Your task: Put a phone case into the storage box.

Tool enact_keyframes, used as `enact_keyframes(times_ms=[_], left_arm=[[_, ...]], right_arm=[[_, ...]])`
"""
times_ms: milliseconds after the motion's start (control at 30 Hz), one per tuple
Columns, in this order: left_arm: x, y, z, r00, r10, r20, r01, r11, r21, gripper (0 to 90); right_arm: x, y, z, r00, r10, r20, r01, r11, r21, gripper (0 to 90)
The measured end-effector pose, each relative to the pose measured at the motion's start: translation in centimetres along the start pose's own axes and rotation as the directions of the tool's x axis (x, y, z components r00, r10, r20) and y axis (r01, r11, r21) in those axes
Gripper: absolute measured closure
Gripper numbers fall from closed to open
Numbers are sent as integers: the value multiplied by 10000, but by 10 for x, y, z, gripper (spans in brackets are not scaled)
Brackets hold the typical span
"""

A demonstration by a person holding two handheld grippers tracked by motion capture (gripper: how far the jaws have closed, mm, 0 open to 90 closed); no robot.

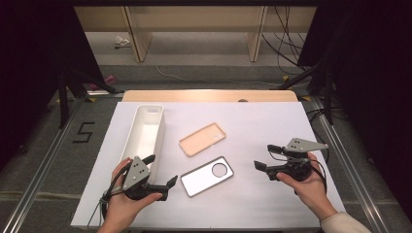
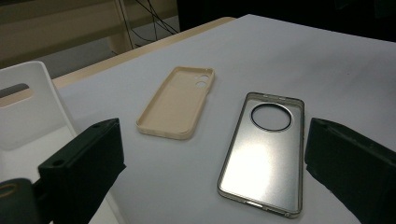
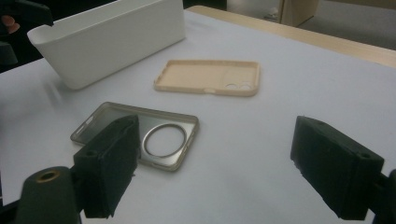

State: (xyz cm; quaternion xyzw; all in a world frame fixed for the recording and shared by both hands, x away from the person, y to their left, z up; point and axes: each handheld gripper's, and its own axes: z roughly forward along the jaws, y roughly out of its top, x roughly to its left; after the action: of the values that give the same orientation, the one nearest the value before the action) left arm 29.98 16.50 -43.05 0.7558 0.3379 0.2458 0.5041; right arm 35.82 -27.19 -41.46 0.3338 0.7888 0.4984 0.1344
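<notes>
On the white worktop (image 1: 252,121) two phone cases lie open side up, well apart from both tools. The clear case (image 1: 207,175) with the large round camera ring sits near the front middle of the high view. The beige case (image 1: 202,139) lies just beyond it at about eleven o'clock, the two near each other but not touching. A long white bin (image 1: 145,133) stands at about nine o'clock from the beige case, its length running away from the person.

The left tool (image 1: 163,171) is held in the left hand (image 1: 127,201) at about nine o'clock from the clear case, just beside the near end of the bin. Its jaws are spread with nothing between them. In the left gripper view the clear case (image 2: 264,154) lies on the worktop ahead, between the two black jaws as framed (not touched by either), and the beige case (image 2: 177,101) sits farther off at about eleven o'clock.

The right tool (image 1: 265,156) is held in the right hand (image 1: 306,187) at about three o'clock from the clear case, well apart from it. Its jaws also stand wide and bare. In the right gripper view the clear case (image 3: 154,133) lies partly behind the left jaw, with the beige case (image 3: 208,77) and the bin (image 3: 112,39) beyond it.
</notes>
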Motion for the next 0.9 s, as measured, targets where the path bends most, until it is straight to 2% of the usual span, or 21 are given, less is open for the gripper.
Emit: enact_keyframes(times_ms=[200, 300, 400, 533, 600, 667, 867, 900], left_arm=[[-1, 0, 3, 9999, 58, -136, -57, 9999, 121, 80], [-1, 1, 4, 9998, 75, -171, -72, 9998, 168, 180], [-6, 5, 12, 9985, 205, -498, -182, 9987, 477, 368], [-13, 6, 22, 9985, 384, -399, -339, 9935, 1085, 697], [-15, 7, 28, 9981, 445, -437, -371, 9867, 1580, 824], [-16, 8, 36, 9974, 483, -526, -369, 9793, 1990, 893], [-20, 3, 68, 9968, 624, -500, -428, 9444, 3261, 898], [-20, 3, 68, 9968, 624, -500, -428, 9444, 3261, 898]], right_arm=[[1, 0, 1, 10000, 1, 4, -1, 10000, 28, 170], [1, 0, 2, 10000, -7, -1, 7, 10000, 21, 170], [1, 0, 2, 10000, 15, 25, -15, 10000, 37, 171], [2, 0, 4, 10000, 7, 46, -7, 10000, 81, 173], [2, 1, 4, 10000, -5, 37, 5, 10000, 95, 174], [3, 1, 5, 10000, -3, -2, 3, 9999, 115, 174], [5, 1, 8, 10000, -65, -53, 66, 9998, 196, 174], [5, 1, 8, 10000, -45, -51, 46, 9998, 205, 174]])
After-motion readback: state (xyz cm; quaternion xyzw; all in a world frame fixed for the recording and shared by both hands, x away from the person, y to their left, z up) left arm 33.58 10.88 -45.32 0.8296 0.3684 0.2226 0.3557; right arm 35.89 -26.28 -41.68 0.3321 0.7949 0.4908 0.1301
